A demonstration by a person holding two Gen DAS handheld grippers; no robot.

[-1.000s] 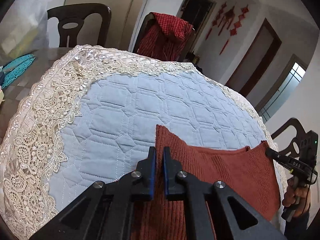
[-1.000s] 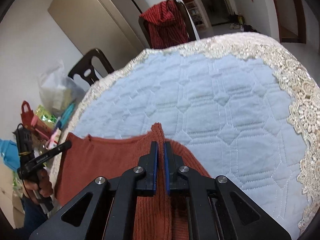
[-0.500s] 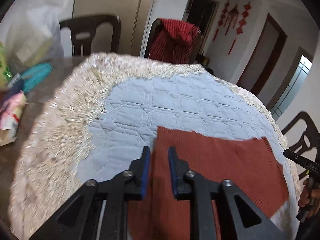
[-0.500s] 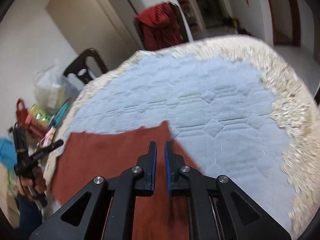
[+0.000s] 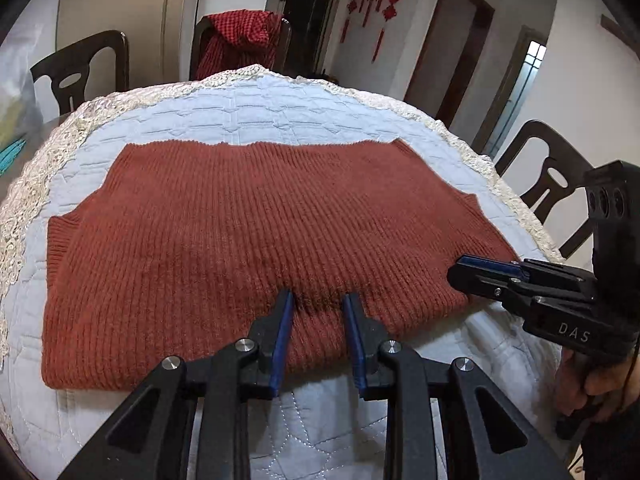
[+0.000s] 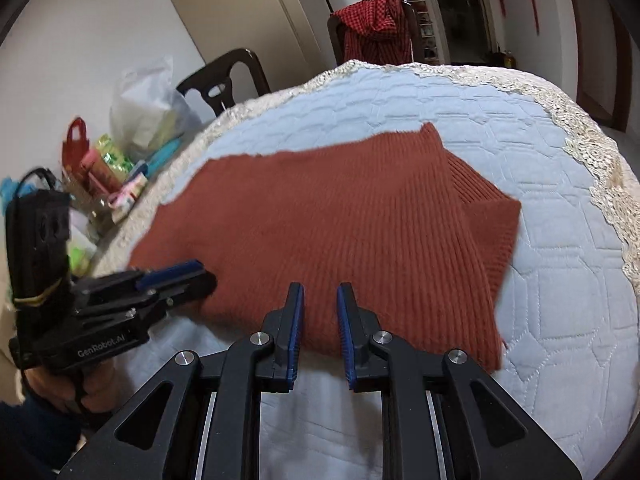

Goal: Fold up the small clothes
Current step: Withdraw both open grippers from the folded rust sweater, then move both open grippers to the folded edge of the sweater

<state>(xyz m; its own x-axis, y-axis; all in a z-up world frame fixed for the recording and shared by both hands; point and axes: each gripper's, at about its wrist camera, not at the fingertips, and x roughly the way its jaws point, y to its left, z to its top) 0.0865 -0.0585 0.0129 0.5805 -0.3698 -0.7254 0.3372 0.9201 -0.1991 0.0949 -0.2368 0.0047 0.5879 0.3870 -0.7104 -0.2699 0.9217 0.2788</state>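
The rust-red sweater [image 5: 256,236] lies flat and folded on the blue quilted cloth [image 5: 256,108] of the table. My left gripper [image 5: 318,304] stands at its near edge, fingers apart and holding nothing. My right gripper [image 6: 319,300] is also at the near edge, fingers apart. Chairs [image 5: 548,172] stand around.

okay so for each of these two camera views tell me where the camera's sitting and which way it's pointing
Left wrist: sits on the left gripper, facing across the rust sweater toward the chairs; shows its own open fingers, plus the right gripper and holding hand.
Right wrist: sits on the right gripper, facing across the sweater's right side; shows its open fingers and the left gripper.
Shared: the sweater, quilted tablecloth, red cloth on a chair.
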